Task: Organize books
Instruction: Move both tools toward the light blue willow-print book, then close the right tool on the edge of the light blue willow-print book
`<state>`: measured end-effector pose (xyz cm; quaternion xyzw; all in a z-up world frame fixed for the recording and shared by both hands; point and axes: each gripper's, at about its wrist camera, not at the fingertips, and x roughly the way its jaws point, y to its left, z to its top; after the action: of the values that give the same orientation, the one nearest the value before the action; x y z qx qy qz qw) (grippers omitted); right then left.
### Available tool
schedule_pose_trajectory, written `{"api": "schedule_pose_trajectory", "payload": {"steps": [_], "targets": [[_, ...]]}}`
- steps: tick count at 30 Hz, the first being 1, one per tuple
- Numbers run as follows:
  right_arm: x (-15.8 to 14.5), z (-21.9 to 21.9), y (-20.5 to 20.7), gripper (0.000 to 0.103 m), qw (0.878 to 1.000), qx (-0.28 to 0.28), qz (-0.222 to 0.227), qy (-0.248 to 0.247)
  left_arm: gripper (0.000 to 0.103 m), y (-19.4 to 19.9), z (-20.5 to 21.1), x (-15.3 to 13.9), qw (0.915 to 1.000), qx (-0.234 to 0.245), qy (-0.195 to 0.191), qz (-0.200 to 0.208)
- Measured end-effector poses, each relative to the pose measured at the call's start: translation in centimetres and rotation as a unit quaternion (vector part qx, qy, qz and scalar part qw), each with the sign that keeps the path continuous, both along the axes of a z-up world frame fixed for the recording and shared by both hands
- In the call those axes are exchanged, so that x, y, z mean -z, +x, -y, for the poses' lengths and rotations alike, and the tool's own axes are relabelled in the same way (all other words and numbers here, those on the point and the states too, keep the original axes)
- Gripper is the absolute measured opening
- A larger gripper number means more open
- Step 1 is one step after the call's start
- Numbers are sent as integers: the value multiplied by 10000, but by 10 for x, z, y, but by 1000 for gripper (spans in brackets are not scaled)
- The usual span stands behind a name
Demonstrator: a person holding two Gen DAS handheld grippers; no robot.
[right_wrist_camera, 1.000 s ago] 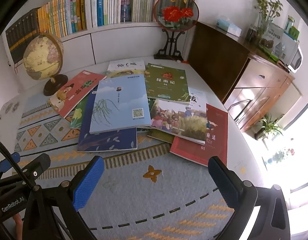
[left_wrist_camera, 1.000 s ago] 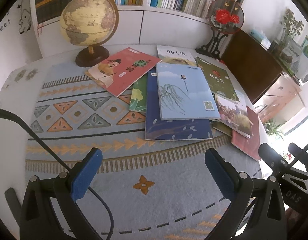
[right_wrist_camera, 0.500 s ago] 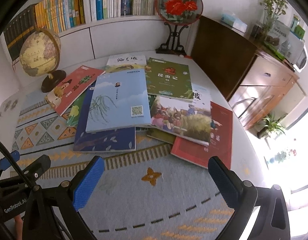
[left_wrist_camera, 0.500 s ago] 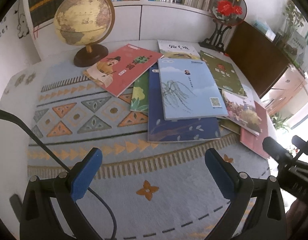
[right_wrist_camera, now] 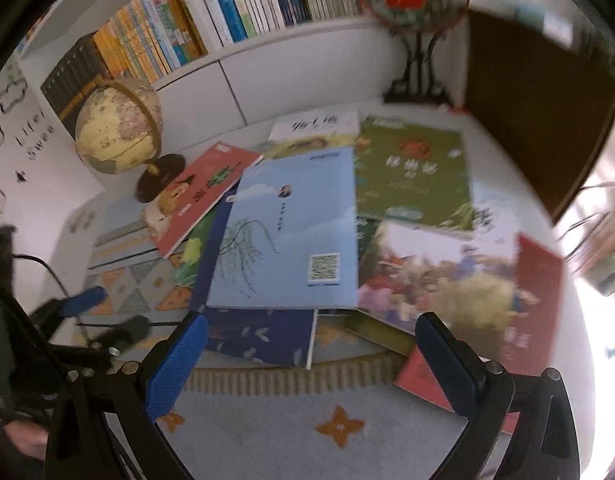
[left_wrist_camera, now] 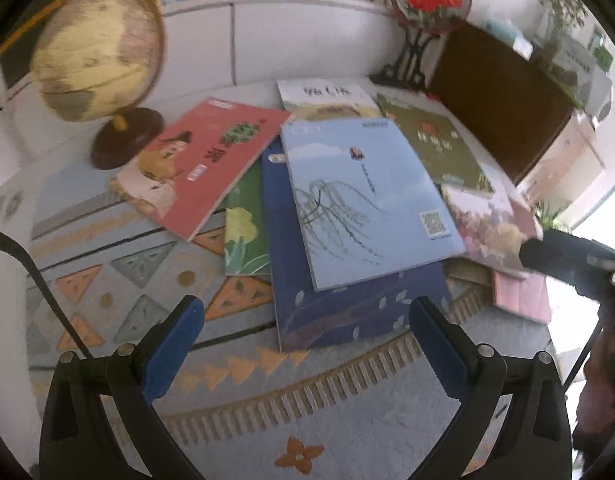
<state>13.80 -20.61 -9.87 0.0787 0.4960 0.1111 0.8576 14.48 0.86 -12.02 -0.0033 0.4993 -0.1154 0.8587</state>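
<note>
The left gripper (left_wrist_camera: pixel 307 344) and right gripper (right_wrist_camera: pixel 311 356) are both hovering wide apart, gripping nothing; the light blue book (right_wrist_camera: pixel 291 236), showing a willow drawing and a QR code, is lying atop the scattered pile, right of the globe (right_wrist_camera: pixel 117 130); cover titles are blurring, unreadable.
</note>
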Motion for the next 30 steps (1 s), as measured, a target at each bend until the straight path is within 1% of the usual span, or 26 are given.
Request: {"api": "schedule_pose_trajectory", "payload": {"steps": [3,5,9,11,14,17,19,21,24,30], "targets": [[15,7,20,103,9989,-13,-252,396,102,11,7,18,9997,163,-28,-185],[22,8,30,103,9983,-75,-336,480,102,17,9,26,9993,255,-79,-253],[36,5,54,103,9965,-255,-520,602,102,30,19,43,9984,427,13,-359],[43,6,64,103,9953,-289,-626,685,102,36,23,51,9980,435,92,-439],[52,8,78,103,9933,-261,-755,830,102,39,27,57,9976,498,64,-477],[59,8,87,102,9935,-225,-812,761,102,39,31,61,9972,590,61,-459],[64,6,92,95,9932,-248,-872,728,102,40,33,65,9968,633,48,-493],[69,4,95,81,9926,-298,-926,722,101,40,32,69,9966,629,29,-535],[76,-2,99,72,9925,-357,-991,618,101,42,32,73,9964,619,-11,-573],[76,-5,103,70,9934,-381,-947,519,101,43,35,78,9959,690,-31,-586]]}}
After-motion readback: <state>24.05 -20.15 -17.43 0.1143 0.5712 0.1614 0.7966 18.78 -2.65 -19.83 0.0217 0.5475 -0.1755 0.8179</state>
